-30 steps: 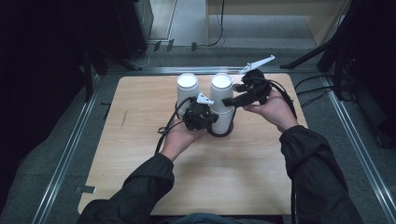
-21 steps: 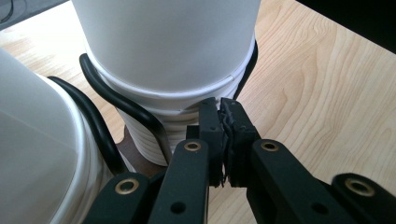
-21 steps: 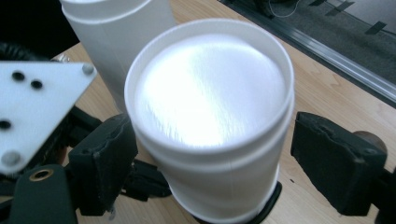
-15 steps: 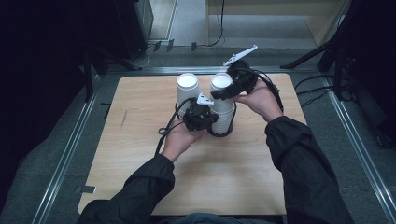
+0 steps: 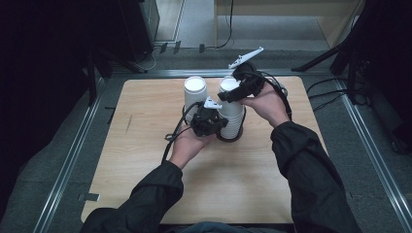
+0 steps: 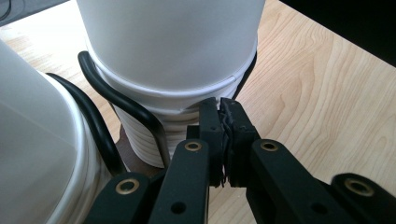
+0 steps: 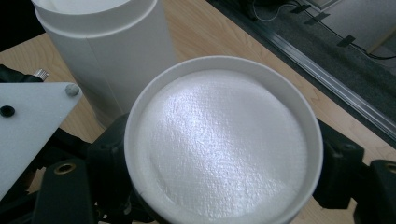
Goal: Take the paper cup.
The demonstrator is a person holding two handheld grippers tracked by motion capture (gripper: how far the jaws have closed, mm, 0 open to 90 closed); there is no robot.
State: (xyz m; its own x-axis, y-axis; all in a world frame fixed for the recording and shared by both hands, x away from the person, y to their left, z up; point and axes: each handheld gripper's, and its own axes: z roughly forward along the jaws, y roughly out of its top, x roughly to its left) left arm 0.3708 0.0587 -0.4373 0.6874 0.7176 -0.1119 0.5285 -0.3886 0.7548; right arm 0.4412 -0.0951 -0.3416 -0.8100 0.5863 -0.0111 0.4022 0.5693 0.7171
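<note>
Swinging in from three o'clock, the right gripper [image 5: 236, 92] now straddles the top of the stack of upside-down white paper cups [image 5: 232, 114], grasping it. At nine o'clock the left gripper [image 6: 223, 122] is clenched on a lower rim; separation runs vertically.

You sit at a lab-style recording bench: a bare wooden tabletop [image 5: 145, 189] framed by metal rails [image 5: 68, 165], grey carpet [image 5: 43, 160] around it, cables [image 5: 226, 29] trailing at 12 o'clock, and dark stand legs [image 5: 325, 56] at 2 o'clock.
</note>
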